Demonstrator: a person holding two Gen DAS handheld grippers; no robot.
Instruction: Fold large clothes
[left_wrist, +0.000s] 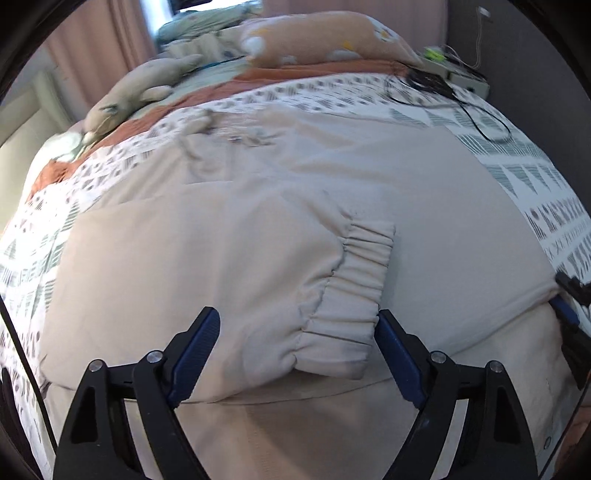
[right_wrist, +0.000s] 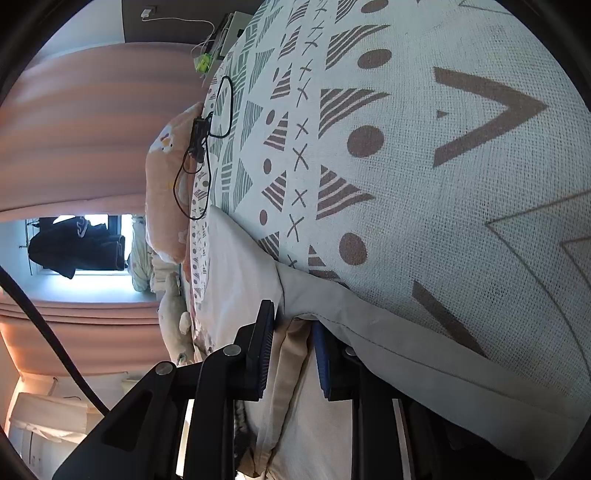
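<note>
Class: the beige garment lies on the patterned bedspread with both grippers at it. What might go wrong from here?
1. The left gripper straddles the elastic cuff with jaws open; closing may pinch the layer beneath too.
2. The right gripper clamps only a bunched edge of the beige garment; pulling might slip it free.
3. A black cable lies near the garment and may snag.
</note>
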